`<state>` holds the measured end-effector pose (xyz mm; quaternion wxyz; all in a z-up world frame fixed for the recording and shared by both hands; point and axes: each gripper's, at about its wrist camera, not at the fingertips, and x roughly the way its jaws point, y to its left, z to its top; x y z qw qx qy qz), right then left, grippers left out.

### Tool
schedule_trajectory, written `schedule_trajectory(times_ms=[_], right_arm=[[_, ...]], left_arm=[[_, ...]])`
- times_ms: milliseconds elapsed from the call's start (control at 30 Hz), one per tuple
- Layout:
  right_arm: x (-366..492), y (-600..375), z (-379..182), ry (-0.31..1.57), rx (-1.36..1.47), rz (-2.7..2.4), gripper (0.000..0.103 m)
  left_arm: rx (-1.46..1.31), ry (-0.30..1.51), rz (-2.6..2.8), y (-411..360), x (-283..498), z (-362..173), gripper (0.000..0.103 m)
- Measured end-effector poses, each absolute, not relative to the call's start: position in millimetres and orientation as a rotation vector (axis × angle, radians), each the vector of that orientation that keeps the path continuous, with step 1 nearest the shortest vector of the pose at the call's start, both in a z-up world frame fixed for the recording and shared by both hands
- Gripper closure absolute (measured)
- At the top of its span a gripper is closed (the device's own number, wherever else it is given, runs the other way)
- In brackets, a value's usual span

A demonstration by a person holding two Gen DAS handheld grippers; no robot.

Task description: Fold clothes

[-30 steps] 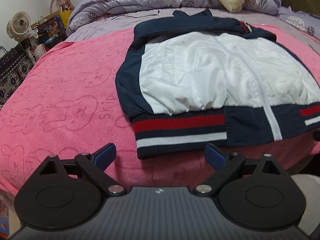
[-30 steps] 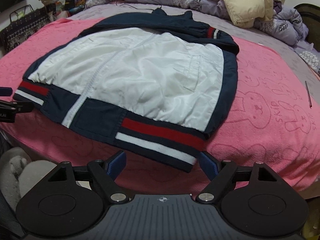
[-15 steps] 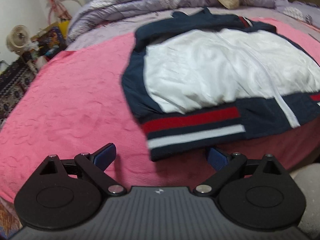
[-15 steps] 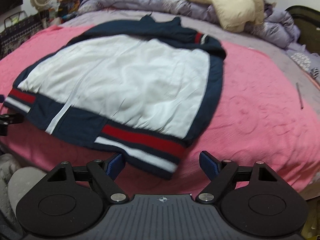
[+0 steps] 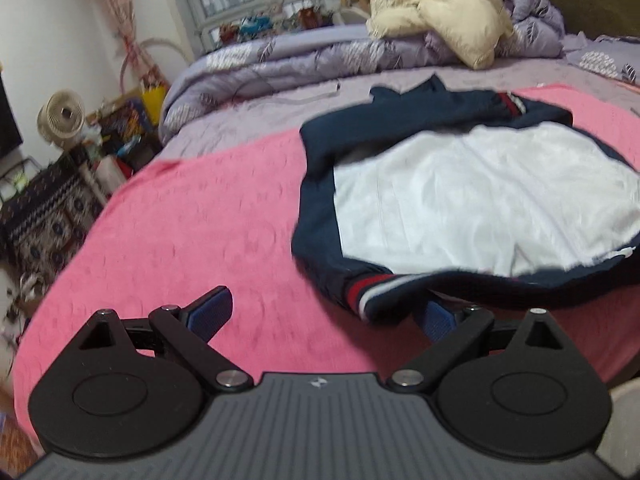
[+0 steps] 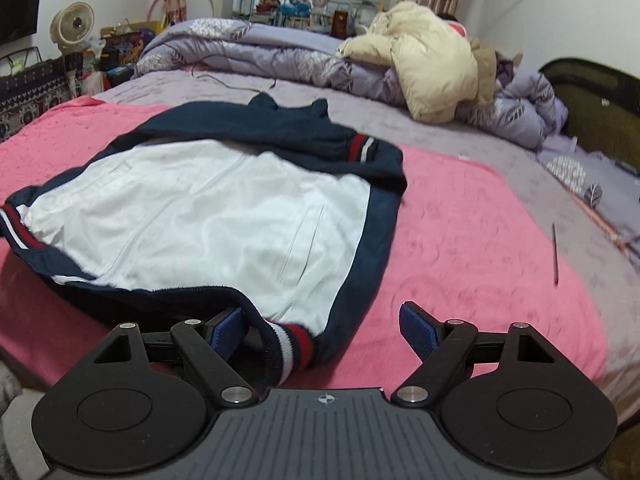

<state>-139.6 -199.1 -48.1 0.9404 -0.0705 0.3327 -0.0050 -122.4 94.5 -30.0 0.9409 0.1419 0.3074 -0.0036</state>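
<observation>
While both tools stay spread, left tool (image 5: pixel 326 312) and right tool (image 6: pixel 322 324) have advanced; jacket (image 5: pixel 460 200) hem now straddles their inner fingers.

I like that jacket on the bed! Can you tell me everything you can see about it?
The jacket is navy with a shiny white panel and red-and-white striped ribbed bands. It lies spread on the pink blanket, collar toward the far side. Its near hem is bunched up and curled. The open left gripper and open right gripper each sit at a hem corner, one finger tucked under the fabric.
</observation>
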Motion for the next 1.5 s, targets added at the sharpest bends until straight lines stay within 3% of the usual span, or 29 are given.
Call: schedule_trajectory(times_ms=[233, 500, 700, 800, 867, 900, 933, 967, 1000, 1167, 1500], right_arm=[[-79.0, -215.5, -32.1, 0.663, -0.085, -0.028, 0.021], [-114.9, -246.4, -8.5, 0.605, -0.184, 0.112, 0.019], [-165.3, -211.8, -48.0, 0.749, -0.592, 0.349, 0.02], [-177.7, -183.6, -73.0, 0.693, -0.749, 0.374, 0.021], [-167.4, -175.7, -77.2, 0.676, -0.717, 0.349, 0.029], [-157.7, -175.6, -75.8, 0.698, -0.672, 0.337, 0.049], [-148.1, -175.5, -74.4, 0.719, -0.627, 0.326, 0.078], [-138.4, -175.4, -72.9, 0.739, -0.581, 0.314, 0.09], [-129.9, -177.6, -66.0, 0.741, -0.518, 0.298, 0.093], [-76.2, -194.4, -31.5, 0.712, -0.229, 0.236, 0.093], [10.5, -217.0, -37.7, 0.819, 0.039, 0.248, 0.091]], left_arm=[[0.313, 0.618, 0.001, 85.3, -52.8, -21.2, 0.004], [0.364, 0.719, 0.024, 81.4, -12.6, -56.7, 0.005], [0.339, 0.727, -0.013, 86.4, -14.0, -62.3, 0.005], [0.334, 0.715, -0.034, 88.9, -16.6, -59.6, 0.005], [0.331, 0.708, -0.048, 90.5, -18.4, -57.8, 0.005], [0.329, 0.704, -0.055, 91.4, -19.3, -56.9, 0.005], [0.327, 0.701, -0.062, 92.2, -20.2, -56.0, 0.005], [0.326, 0.697, -0.069, 93.0, -21.1, -55.1, 0.005], [0.324, 0.693, -0.076, 93.9, -22.0, -54.2, 0.005], [0.321, 0.62, -0.246, 114.5, -47.3, -30.9, 0.005], [0.533, 0.604, -0.587, 79.0, -55.6, -42.8, 0.005]])
